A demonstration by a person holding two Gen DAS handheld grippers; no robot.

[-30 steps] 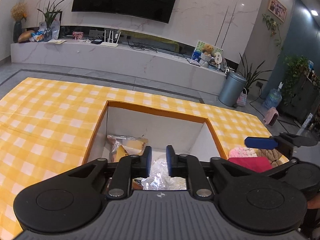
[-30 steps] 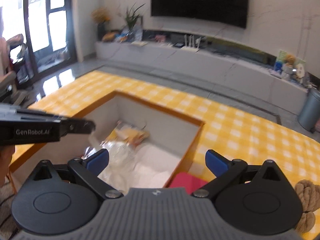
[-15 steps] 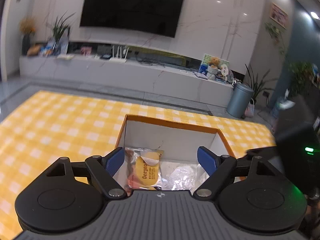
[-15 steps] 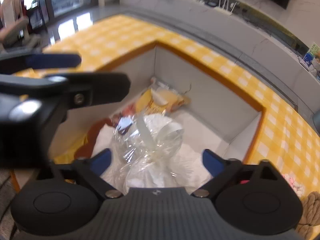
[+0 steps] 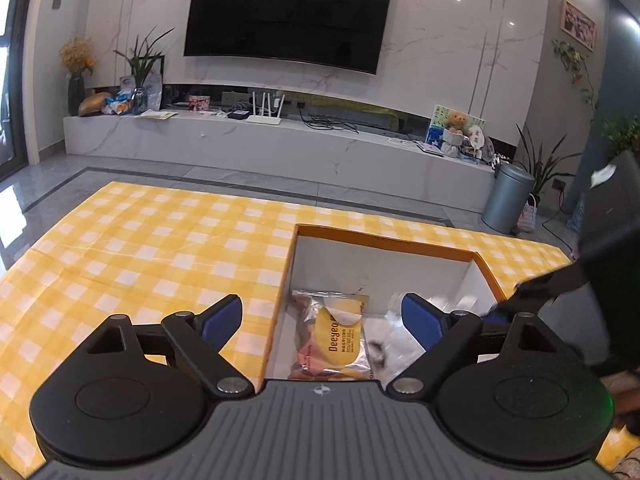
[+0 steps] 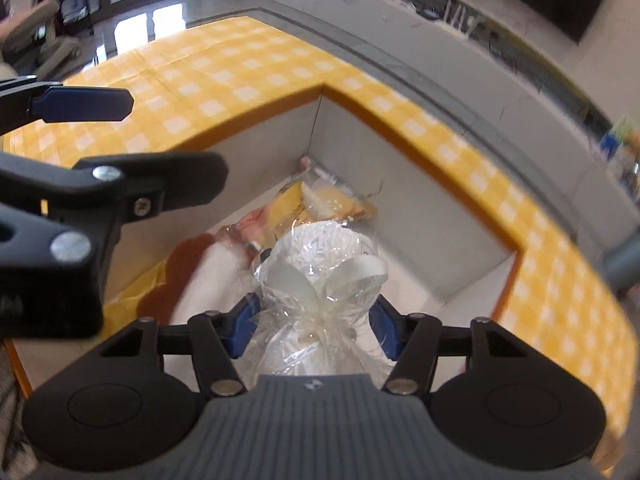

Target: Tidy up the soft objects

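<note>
Right wrist: crinkly clear bag point(image 6: 320, 280), tied with white ribbon.

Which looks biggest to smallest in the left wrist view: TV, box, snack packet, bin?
1. TV
2. Box, though partly hidden behind the gripper
3. Snack packet and bin look alike; the packet is much nearer, so no ranking.

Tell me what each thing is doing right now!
left gripper: open, holding nothing, above the box.
right gripper: fingers either side of the clear bag; cannot tell if squeezing.
clear bag: tied with a white ribbon, sitting in the box.
snack packet: sealed, lying flat in the box.
box: open on top.
TV: off.
</note>
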